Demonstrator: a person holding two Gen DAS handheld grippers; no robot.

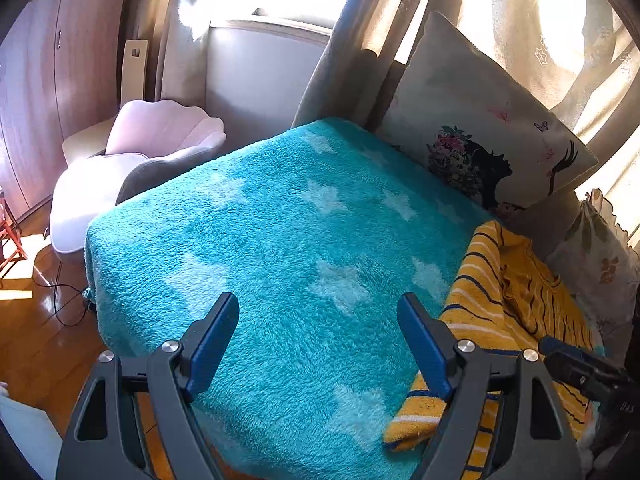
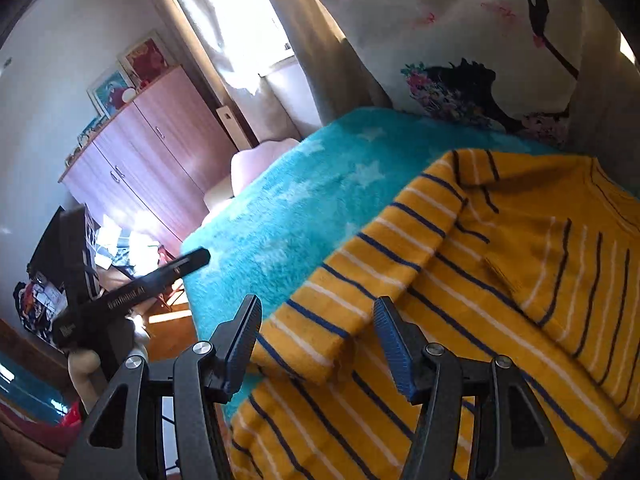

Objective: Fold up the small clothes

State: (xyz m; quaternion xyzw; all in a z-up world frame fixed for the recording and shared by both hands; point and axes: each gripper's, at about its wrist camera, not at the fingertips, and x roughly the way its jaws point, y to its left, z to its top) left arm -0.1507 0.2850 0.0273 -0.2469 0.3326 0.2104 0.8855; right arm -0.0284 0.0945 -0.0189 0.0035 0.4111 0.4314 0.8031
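Sweater (image 2: 460,280) on blanket (image 1: 280,240), 1 sleeve folded across; we judge folding barely begun. Left gripper (image 1: 318,316) and right gripper (image 2: 318,320) both spread, holding nothing.

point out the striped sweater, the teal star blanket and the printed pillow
striped sweater (image 2: 460,280), right wrist view, on its body
teal star blanket (image 1: 260,240), left wrist view, on its bare middle
printed pillow (image 1: 460,92), left wrist view, on its pale upper face

Yellow striped sweater (image 2: 460,280) lies flat on the blanket, sleeve folded across.
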